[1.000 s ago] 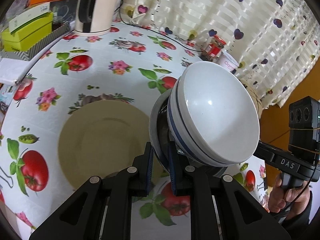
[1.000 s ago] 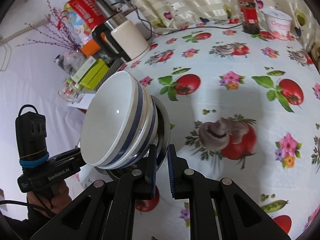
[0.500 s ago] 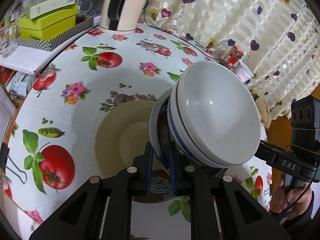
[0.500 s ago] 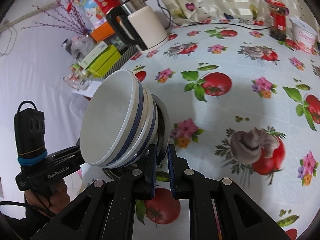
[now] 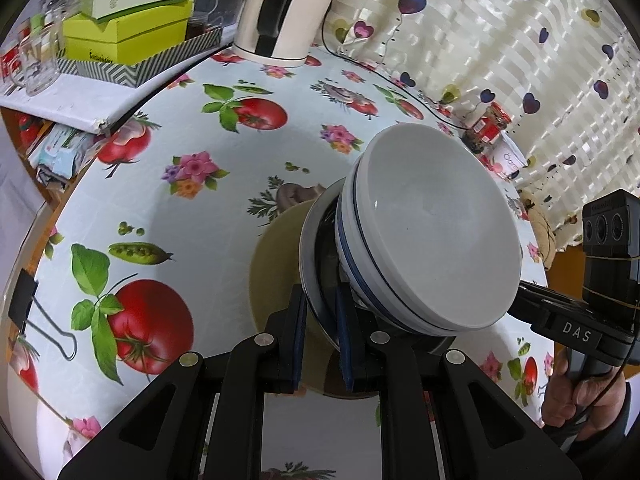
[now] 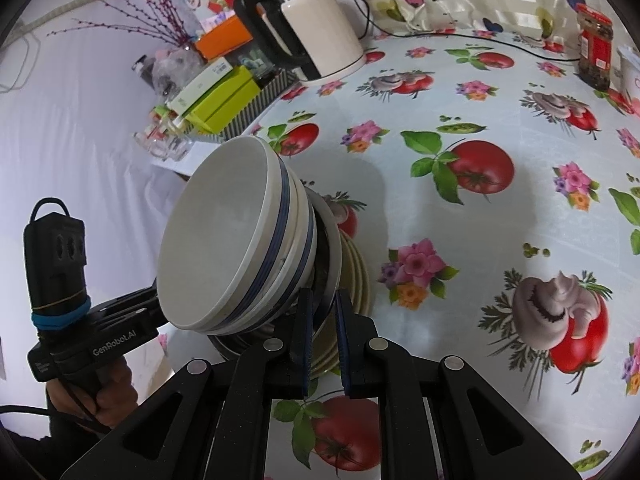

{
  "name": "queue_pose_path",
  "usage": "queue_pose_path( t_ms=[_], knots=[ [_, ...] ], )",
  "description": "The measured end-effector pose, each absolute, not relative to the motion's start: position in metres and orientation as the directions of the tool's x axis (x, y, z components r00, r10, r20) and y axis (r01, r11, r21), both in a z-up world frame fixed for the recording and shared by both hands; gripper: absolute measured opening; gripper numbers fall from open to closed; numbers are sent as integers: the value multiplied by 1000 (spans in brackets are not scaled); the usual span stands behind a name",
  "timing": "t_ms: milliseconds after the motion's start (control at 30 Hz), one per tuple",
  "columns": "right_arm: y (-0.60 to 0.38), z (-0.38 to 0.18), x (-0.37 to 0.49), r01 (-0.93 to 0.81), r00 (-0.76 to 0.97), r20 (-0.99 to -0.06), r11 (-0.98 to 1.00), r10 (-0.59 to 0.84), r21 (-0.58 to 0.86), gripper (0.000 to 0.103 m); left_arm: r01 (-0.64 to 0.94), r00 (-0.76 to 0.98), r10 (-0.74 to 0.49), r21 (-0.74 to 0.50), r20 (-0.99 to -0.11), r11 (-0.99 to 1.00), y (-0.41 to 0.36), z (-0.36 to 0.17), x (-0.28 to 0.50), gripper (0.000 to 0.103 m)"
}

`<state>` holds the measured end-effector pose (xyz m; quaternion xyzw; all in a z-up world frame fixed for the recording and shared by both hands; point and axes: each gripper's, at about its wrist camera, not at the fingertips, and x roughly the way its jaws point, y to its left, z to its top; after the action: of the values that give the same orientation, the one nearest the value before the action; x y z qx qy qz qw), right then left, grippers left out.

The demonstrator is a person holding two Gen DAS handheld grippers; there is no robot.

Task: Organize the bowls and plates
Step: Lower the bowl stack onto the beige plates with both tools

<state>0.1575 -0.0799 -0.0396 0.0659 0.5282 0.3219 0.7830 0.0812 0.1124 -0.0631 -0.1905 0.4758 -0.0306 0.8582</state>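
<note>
A grey plate [image 5: 309, 248] [image 6: 335, 240] hangs tilted above the table and carries a stack of white bowls with blue stripes [image 5: 432, 240] [image 6: 224, 248]. My left gripper [image 5: 320, 298] is shut on the plate's rim on one side. My right gripper [image 6: 323, 298] is shut on the rim on the opposite side. Right under the held plate, beige plates [image 5: 274, 268] [image 6: 356, 276] lie on the flowered tablecloth, partly hidden by it. Each view shows the other gripper's handle in a hand beyond the bowls.
A white kettle [image 5: 280, 12] [image 6: 316, 28] with its cord stands at the far edge, beside green boxes [image 5: 128, 28]. A red-lidded jar [image 6: 596, 52] and a white tub [image 5: 512, 160] stand by the curtain. A binder clip [image 5: 40, 320] grips the table's left edge.
Both grippers have carried the grey plate with its bowls across the table. The beige plates, off to the side before, now lie directly beneath it. The grip has not changed.
</note>
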Motion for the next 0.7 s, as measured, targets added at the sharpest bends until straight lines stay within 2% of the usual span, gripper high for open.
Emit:
queue_pose_path(
  t_ms=[700],
  knots=[
    [-67,-49,161,-444,199,-796,777,571,446,14,-161,539,-224,-360,-812,919,118,-65,77,15]
  ],
)
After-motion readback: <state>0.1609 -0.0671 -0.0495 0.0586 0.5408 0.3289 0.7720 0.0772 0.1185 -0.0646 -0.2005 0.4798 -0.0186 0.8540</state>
